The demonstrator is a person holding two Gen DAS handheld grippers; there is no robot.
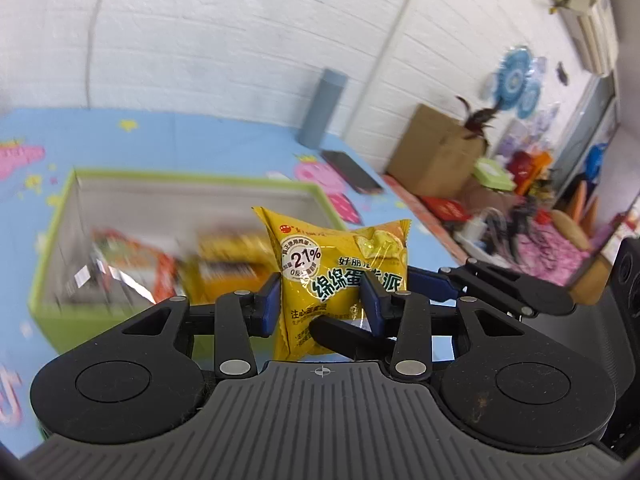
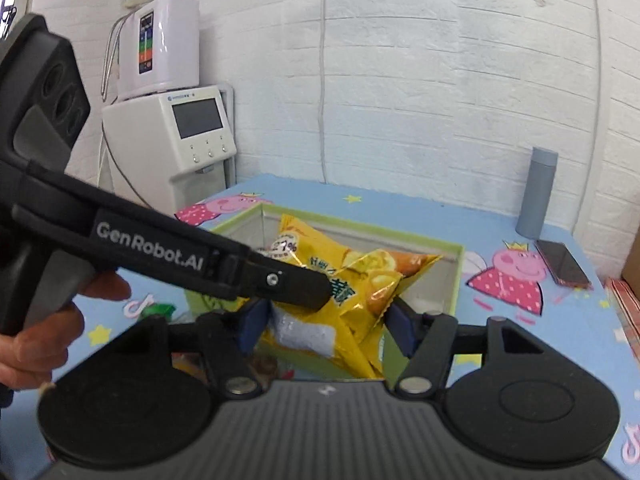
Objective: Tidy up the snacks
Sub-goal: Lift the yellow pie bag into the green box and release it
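Observation:
A yellow snack packet [image 1: 340, 264] with Chinese lettering is held upright between the blue pads of my left gripper [image 1: 322, 300], above the near side of a green-rimmed box [image 1: 192, 178] holding other snack packs. In the right wrist view the same yellow packet [image 2: 344, 276] sits between the blue pads of my right gripper [image 2: 324, 328], whose jaws stand wide around it. Whether they press it I cannot tell. The left gripper's black finger [image 2: 296, 284] crosses in front of the packet. The green box [image 2: 456, 276] lies behind.
A blue cartoon-pig tablecloth [image 2: 520, 276] covers the table. A grey bottle [image 2: 538, 192] and a phone [image 2: 562, 266] stand at the far right. White machines [image 2: 172, 132] stand left of the table. A cardboard box [image 1: 436, 152] and clutter lie to the right.

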